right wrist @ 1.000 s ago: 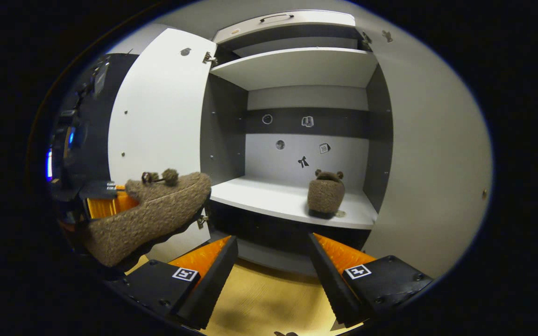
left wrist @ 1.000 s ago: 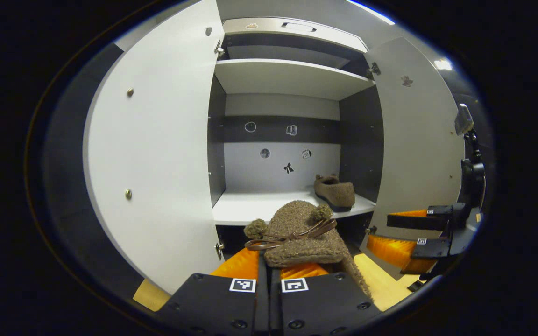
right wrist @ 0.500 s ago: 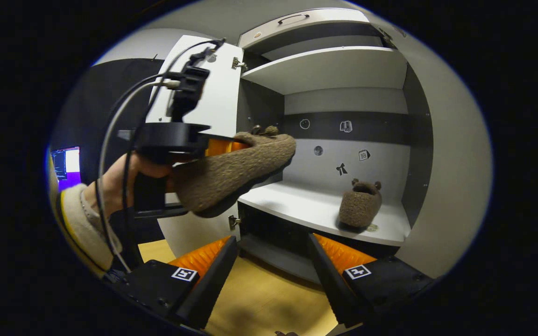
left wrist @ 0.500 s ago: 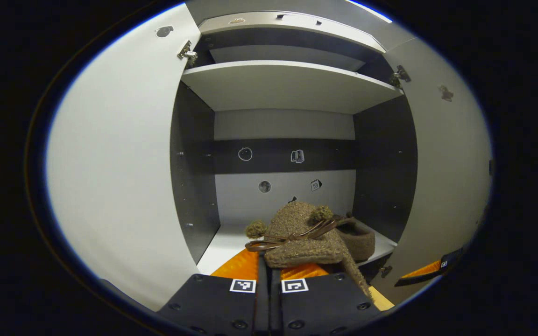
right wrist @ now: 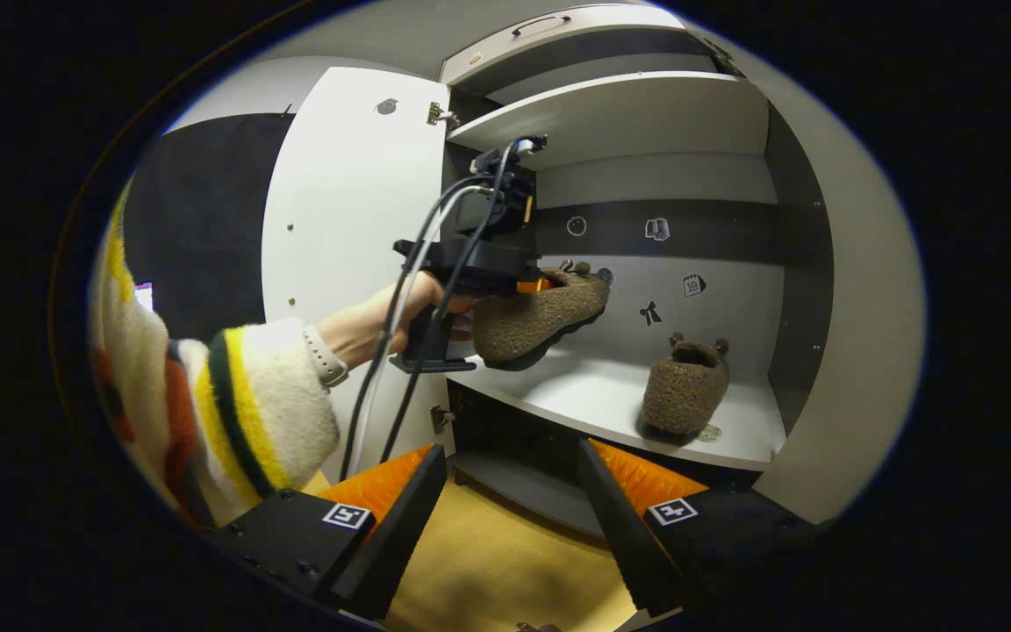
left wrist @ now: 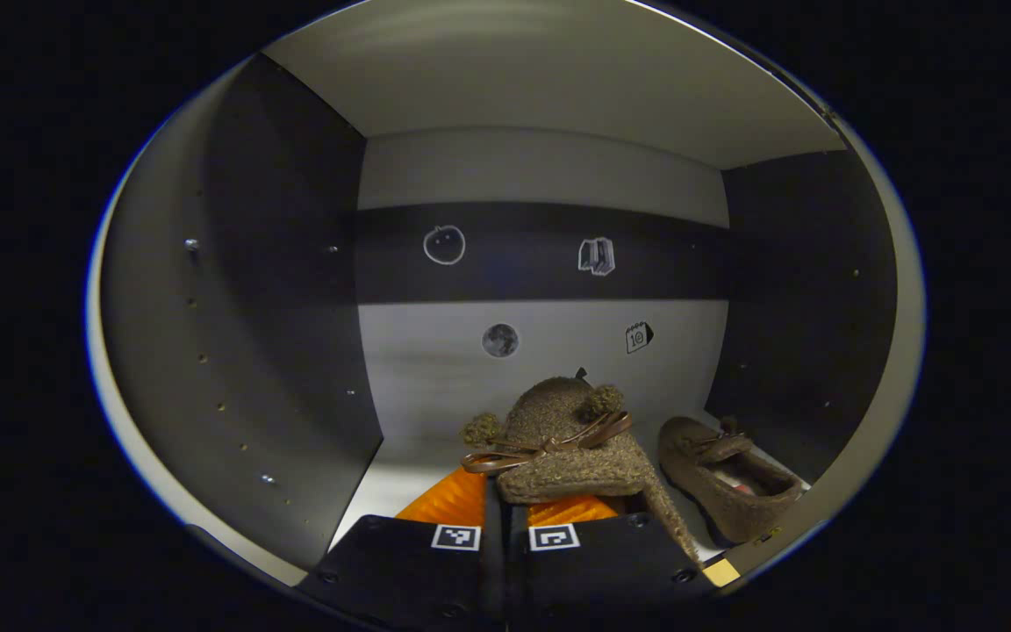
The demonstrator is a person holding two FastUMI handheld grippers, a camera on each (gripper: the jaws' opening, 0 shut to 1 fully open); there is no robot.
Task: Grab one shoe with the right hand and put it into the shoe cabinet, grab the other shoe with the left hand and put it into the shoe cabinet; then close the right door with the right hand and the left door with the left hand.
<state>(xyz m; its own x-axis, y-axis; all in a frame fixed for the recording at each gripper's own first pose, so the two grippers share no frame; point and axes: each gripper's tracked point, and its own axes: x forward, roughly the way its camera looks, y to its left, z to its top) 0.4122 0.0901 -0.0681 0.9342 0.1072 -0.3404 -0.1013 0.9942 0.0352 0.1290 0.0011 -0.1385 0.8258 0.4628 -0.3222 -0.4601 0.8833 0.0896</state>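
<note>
My left gripper is shut on a brown fuzzy shoe with a bow and pompoms, held inside the cabinet's lower compartment. The other brown shoe lies on the shelf just to its right. In the right gripper view the left gripper carries the held shoe above the white shelf, and the placed shoe rests at the shelf's right end. My right gripper stands open in front of the cabinet, with nothing between its fingers.
The shoe cabinet's left door and right door stand open. An upper shelf roofs the compartment. A hand and striped sleeve reach in from the left. Wooden floor lies below my right gripper.
My left gripper has carried its shoe forward, from in front of the doors into the lower compartment beside the placed shoe. My right gripper has stayed open and nearly still.
</note>
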